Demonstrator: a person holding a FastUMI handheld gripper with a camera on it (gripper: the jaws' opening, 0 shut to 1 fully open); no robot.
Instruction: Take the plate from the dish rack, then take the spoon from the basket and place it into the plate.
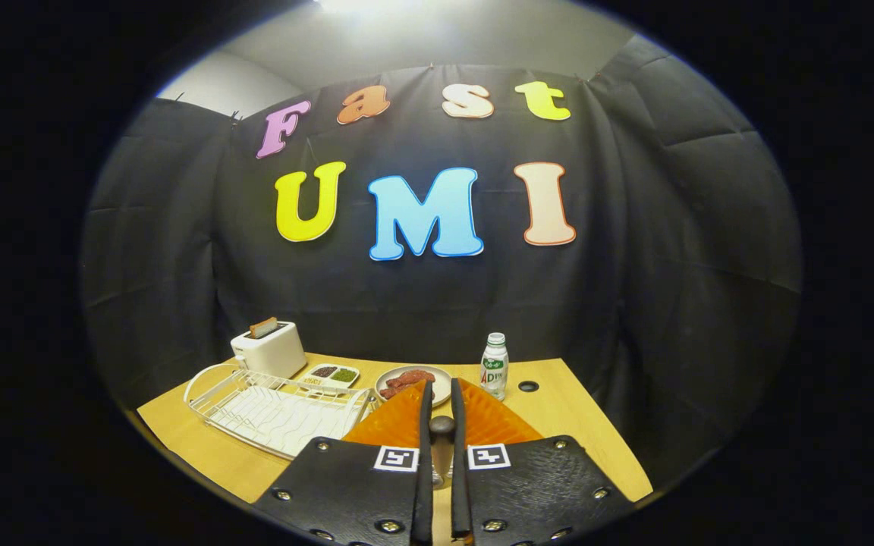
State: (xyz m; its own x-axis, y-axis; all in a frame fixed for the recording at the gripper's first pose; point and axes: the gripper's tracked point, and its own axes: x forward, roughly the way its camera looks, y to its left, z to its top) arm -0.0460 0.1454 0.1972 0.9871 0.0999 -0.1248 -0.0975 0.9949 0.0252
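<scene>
Tool (441,402) at lower centre, fingers nearly together, pinching the dark-handled spoon (441,444), orange plate (399,426) directly beneath on the surface (194,444), empty dish rack (274,409) lower left, bottle (494,366) beyond.

The gripper (441,383) is seen as two broad, angular plates (346,485) with a pebbled, leather-like texture, set side by side. Each plate is fastened with round, silvery screws (390,525) placed near its corners and along its lower edge. On the inner upper corner of each plate a small square marker (396,458) is fixed, printed with a black-and-white block pattern. From between the plates two long, thin, flat fingers (425,455) are carried forward, narrowing slightly toward their tips. They are closed on a spoon (442,428) handle.
</scene>
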